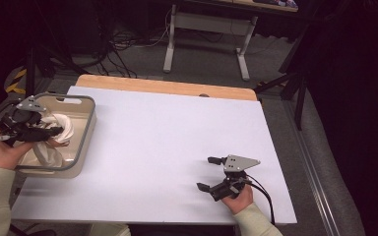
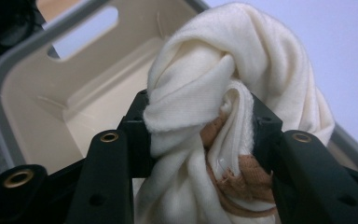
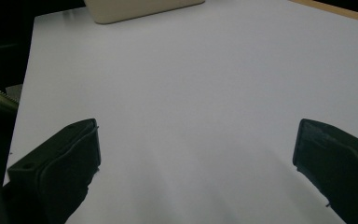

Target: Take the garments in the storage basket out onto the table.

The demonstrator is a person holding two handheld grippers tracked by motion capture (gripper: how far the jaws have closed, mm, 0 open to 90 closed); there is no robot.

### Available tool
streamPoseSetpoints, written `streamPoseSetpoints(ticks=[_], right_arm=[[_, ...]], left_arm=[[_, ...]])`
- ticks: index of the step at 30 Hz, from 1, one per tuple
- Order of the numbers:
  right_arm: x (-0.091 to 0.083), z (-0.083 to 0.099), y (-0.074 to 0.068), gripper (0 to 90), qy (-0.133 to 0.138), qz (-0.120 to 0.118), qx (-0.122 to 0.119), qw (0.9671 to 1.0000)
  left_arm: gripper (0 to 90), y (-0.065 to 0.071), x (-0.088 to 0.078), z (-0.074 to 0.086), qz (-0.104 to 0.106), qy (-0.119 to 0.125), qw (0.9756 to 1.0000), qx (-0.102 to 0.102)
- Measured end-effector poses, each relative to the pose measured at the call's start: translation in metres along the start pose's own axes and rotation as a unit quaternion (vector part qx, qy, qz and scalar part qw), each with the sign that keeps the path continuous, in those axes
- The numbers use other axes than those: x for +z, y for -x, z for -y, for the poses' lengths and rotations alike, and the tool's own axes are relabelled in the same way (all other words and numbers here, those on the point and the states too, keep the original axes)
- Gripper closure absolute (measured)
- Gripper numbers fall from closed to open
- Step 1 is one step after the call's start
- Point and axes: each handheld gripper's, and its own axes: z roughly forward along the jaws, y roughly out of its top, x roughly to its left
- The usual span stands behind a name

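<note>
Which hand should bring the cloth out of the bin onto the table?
Left. The left tool is already clamped on the white cloth above the beige bin. The right tool rests open on the table, well away.

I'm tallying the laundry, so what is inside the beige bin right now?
The left gripper holds a bunched white cloth with a brown piece over the bin. Bare floor shows beside it; the bundle hides the rest.
</note>
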Motion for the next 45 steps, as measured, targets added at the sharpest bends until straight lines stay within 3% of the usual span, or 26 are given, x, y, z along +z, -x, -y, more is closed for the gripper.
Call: streamPoseSetpoints(ticks=[6,14,25,27,29,30,31,38,39,45], right_arm=[[0.000,0.000,0.000,1.2,0.001,0.000,0.000,1.0000],[0.000,0.000,0.000,1.2,0.001,0.000,-0.001,1.0000],[-0.001,0.000,0.000,1.2,0.002,0.000,0.000,1.0000],[-0.001,0.000,0.000,1.2,0.003,0.000,-0.001,1.0000],[-0.001,0.000,0.000,1.2,0.003,0.000,-0.001,1.0000],[-0.001,0.000,0.000,1.2,0.003,0.000,-0.001,1.0000],[-0.001,0.000,0.000,1.2,0.003,0.000,-0.001,1.0000],[-0.001,0.000,0.000,1.2,0.004,-0.001,-0.001,1.0000],[-0.001,0.000,0.000,1.2,0.004,-0.001,-0.001,1.0000],[-0.001,0.000,0.000,1.1,0.006,-0.001,-0.001,1.0000]], left_arm=[[55.4,0.003,-0.014,-0.003,-0.007,0.050,0.9987,-0.005],[55.4,0.006,-0.026,-0.009,0.001,0.104,0.9945,-0.013],[55.3,0.010,-0.043,-0.019,0.029,0.183,0.9823,-0.027],[55.2,0.012,-0.044,-0.023,0.045,0.193,0.9798,-0.028],[55.2,0.015,-0.046,-0.026,0.053,0.204,0.9772,-0.025],[55.2,0.015,-0.046,-0.026,0.053,0.204,0.9772,-0.025],[55.2,0.018,-0.048,-0.030,0.061,0.214,0.9747,-0.022],[55.2,0.035,-0.049,-0.047,0.088,0.244,0.9658,-0.009],[55.2,0.035,-0.049,-0.047,0.088,0.244,0.9658,-0.009],[55.2,0.051,-0.042,-0.062,0.115,0.259,0.9590,0.003]])
